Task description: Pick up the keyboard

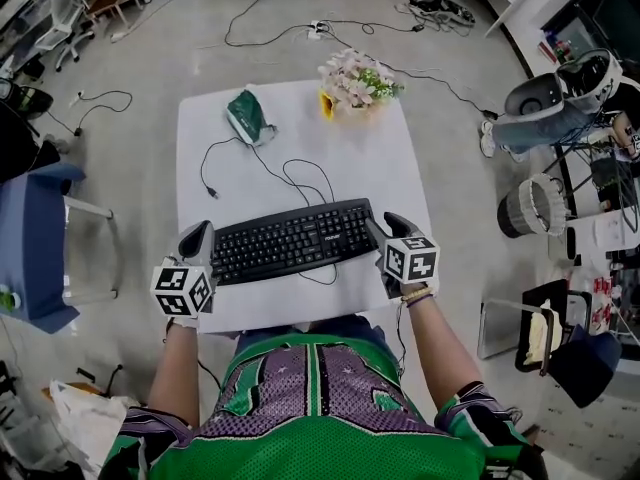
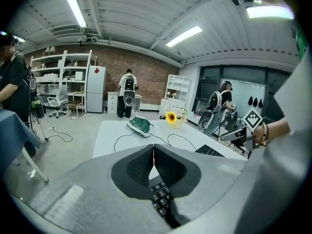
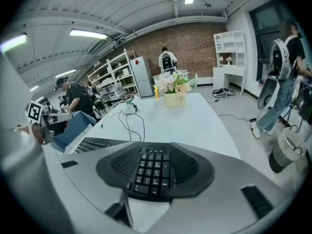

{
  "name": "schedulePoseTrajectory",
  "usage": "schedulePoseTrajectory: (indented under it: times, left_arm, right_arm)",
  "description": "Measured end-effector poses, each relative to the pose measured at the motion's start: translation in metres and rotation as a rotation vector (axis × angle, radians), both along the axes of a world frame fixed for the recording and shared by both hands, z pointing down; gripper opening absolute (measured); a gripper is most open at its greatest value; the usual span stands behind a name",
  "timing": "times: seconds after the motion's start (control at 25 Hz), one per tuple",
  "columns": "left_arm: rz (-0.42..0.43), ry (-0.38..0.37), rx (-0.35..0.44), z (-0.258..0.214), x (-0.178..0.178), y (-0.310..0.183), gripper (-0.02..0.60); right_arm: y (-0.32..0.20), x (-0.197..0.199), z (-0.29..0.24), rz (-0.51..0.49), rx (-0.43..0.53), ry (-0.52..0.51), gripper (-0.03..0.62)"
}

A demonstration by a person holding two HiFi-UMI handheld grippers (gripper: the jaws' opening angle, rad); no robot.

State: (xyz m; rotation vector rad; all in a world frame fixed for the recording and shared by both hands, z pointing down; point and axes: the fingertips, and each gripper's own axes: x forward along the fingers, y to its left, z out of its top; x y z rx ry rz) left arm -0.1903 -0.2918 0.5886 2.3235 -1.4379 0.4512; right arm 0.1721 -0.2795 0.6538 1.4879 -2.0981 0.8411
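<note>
on the white table [image 1: 400, 168], black keyboard [image 1: 290, 240], small logo [image 1: 331, 236] unreadable

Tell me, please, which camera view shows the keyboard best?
The head view: nearly the whole keyboard lies in sight. The left gripper view catches only patches of keys, the right gripper view mainly its number pad.

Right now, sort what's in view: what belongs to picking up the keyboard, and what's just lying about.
For the job: keyboard; left gripper, fingers shut, at its left end; right gripper, fingers apart, at its right end.

Lying about: flowers; green object, both at the table's far side.
</note>
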Motion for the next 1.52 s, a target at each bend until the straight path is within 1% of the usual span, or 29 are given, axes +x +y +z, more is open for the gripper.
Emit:
schedulePoseTrajectory:
  times: [0.2,0.4,0.56,0.72,0.84,0.96,1.04,1.28,1.48,1.52]
  left_arm:
    - [-0.029,0.043,-0.081,0.031,-0.004,0.004,0.018]
    - [-0.088,-0.004,-0.141,0.063,-0.019,0.007,0.018]
    - [-0.145,-0.022,-0.201,0.085,-0.038,0.013,0.018]
    - [-0.171,-0.071,-0.224,0.101,-0.048,0.018,0.018]
    - [-0.185,-0.091,-0.245,0.113,-0.052,0.022,0.018]
    - [-0.212,-0.073,-0.274,0.122,-0.055,0.023,0.018]
    - [-0.221,-0.075,-0.288,0.126,-0.056,0.024,0.018]
    - [-0.236,-0.081,-0.308,0.137,-0.061,0.025,0.018]
    - [-0.239,-0.074,-0.319,0.14,-0.068,0.029,0.018]
    - [-0.238,-0.073,-0.321,0.14,-0.068,0.029,0.018]
  right_arm:
    - [-0.002,0.003,0.03,0.011,-0.068,-0.025,0.184]
    - [-0.004,0.007,0.057,0.013,-0.123,-0.052,0.183]
    - [-0.007,0.011,0.07,0.009,-0.152,-0.045,0.183]
    - [-0.009,0.009,0.081,-0.013,-0.18,-0.056,0.183]
    - [-0.01,0.008,0.084,-0.022,-0.191,-0.06,0.184]
    - [-0.012,0.006,0.085,-0.025,-0.199,-0.078,0.184]
    - [-0.012,0.005,0.087,-0.028,-0.205,-0.091,0.184]
    - [-0.013,0.01,0.091,-0.015,-0.232,-0.139,0.184]
    - [-0.011,0.004,0.095,-0.042,-0.252,-0.186,0.183]
    - [-0.01,0.003,0.096,-0.049,-0.257,-0.192,0.192]
